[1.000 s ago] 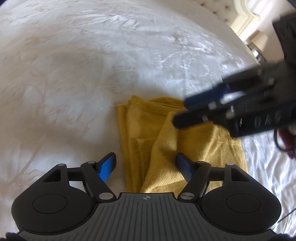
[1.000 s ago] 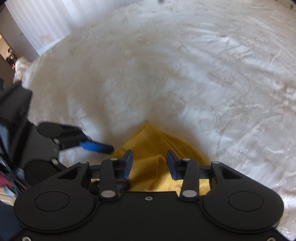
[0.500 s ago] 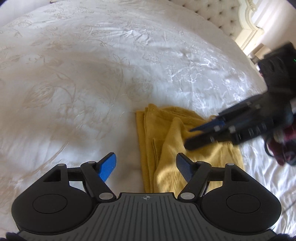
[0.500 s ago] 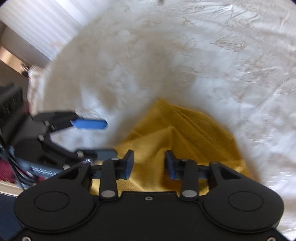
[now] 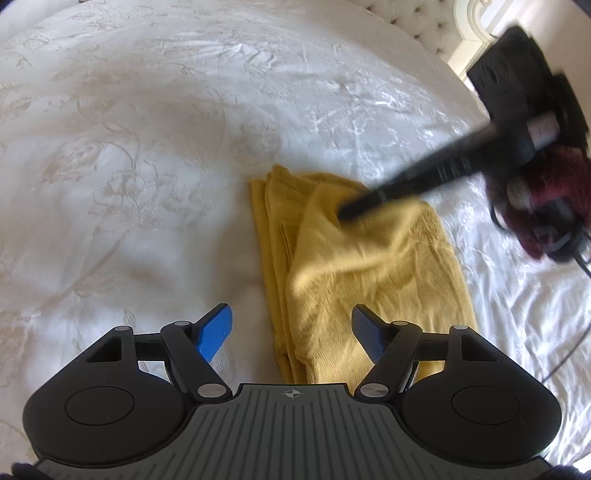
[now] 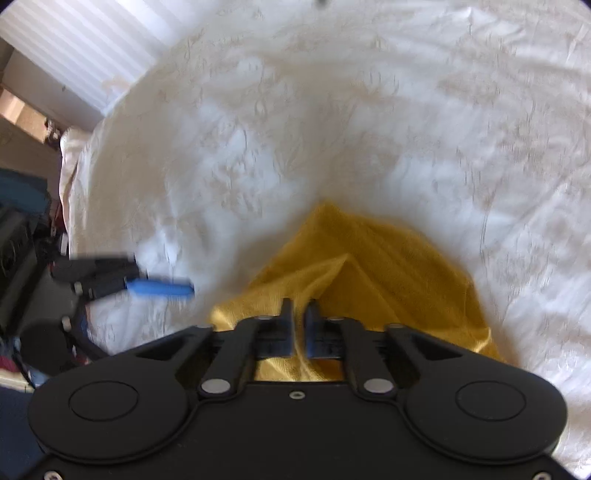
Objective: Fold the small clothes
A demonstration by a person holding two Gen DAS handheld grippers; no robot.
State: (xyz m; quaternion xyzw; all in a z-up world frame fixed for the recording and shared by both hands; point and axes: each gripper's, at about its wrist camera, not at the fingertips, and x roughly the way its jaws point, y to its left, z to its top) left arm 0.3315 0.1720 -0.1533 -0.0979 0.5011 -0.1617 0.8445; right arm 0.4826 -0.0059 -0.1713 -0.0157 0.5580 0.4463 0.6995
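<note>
A mustard-yellow knitted garment (image 5: 369, 266) lies folded in layers on the white bed, its stacked edges to the left. My right gripper (image 5: 343, 214) reaches in from the upper right, and its tip pinches a raised ridge of the top layer. In the right wrist view its jaws (image 6: 298, 306) stand almost together with yellow fabric (image 6: 388, 258) pinched between the pads. My left gripper (image 5: 291, 312) hovers open over the garment's near end, its pads touching nothing. One of its blue fingers (image 6: 159, 286) shows at the left of the right wrist view.
A white embroidered bedspread (image 5: 147, 147) covers the bed all around the garment. A tufted headboard (image 5: 417, 22) stands at the far end. A person's dark red sleeve (image 5: 546, 206) holds the right gripper. Striped curtains (image 6: 74, 48) and the bed's edge are at the left.
The right gripper's jaws have come together on a fold of the yellow garment and lifted it into a ridge. The left gripper has drawn back, still open.
</note>
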